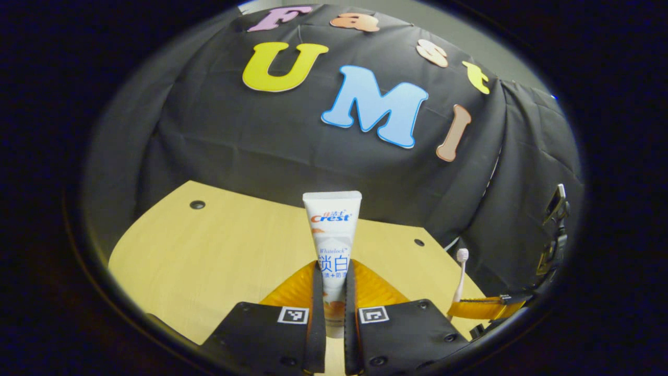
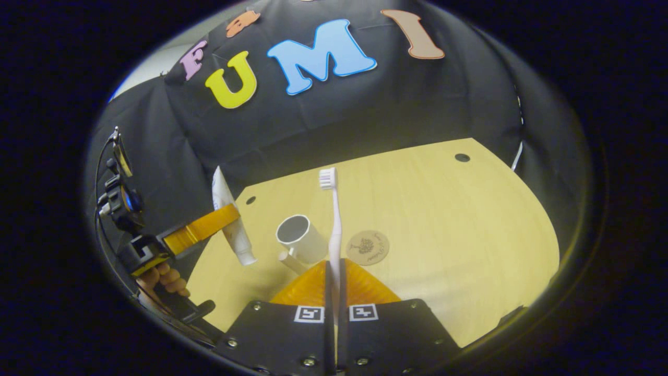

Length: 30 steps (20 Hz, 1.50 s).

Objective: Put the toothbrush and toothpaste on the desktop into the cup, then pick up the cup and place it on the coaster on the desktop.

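The left gripper (image 1: 334,308) squeezes the toothpaste (image 1: 333,235) between its 2 fingers. The right gripper (image 2: 334,297) pinches the toothbrush (image 2: 334,230), bristles up. Just ahead of it stand the cup (image 2: 301,239) and the coaster (image 2: 368,247) on the desktop (image 2: 459,219).

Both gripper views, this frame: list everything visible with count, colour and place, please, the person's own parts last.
toothpaste tube: one, white, upright, clamped in the left gripper
toothbrush: one, white with pale pink handle, upright in the right gripper
cup: one, white, on the desktop, tilted in view
coaster: one, round, tan, right of the cup
desktop: one, light wood
left gripper: shut on the tube
right gripper: shut on the toothbrush
hand: one, holding the left gripper
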Each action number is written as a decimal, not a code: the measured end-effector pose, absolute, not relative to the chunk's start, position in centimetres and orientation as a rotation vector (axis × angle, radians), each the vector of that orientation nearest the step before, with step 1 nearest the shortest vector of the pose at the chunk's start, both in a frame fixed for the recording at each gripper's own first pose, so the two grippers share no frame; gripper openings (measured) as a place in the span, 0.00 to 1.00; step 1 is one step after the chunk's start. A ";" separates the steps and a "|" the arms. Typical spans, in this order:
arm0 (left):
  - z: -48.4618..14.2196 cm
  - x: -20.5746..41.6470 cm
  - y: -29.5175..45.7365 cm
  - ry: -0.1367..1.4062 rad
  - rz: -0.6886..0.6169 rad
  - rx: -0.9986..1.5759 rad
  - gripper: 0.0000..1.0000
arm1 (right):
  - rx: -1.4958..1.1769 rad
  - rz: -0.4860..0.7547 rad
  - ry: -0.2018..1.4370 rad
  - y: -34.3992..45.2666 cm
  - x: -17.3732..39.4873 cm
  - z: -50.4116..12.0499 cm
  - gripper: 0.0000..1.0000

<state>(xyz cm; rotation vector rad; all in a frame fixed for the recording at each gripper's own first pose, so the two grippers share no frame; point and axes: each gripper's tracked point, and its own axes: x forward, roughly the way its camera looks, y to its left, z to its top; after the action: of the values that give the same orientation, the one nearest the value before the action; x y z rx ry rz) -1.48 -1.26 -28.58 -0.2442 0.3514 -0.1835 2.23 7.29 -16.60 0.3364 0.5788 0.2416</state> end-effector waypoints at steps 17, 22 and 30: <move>-36.9 6.3 -3.0 0.373 -0.245 -0.104 0.23 | 0.349 0.249 0.580 9.0 5.2 -17.3 0.03; -37.5 5.8 -2.9 0.399 -0.234 -0.084 0.30 | 0.337 0.241 0.578 8.2 5.2 -17.5 0.03; -37.3 3.5 -3.3 0.445 -0.249 -0.068 0.58 | 0.280 0.297 0.544 9.6 6.1 -16.1 0.03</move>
<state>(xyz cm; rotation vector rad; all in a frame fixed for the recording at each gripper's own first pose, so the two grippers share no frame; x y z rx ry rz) 3.51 -3.33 -37.34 -0.0676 0.4448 -0.2494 6.12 9.56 -16.05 0.2796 0.5443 0.2972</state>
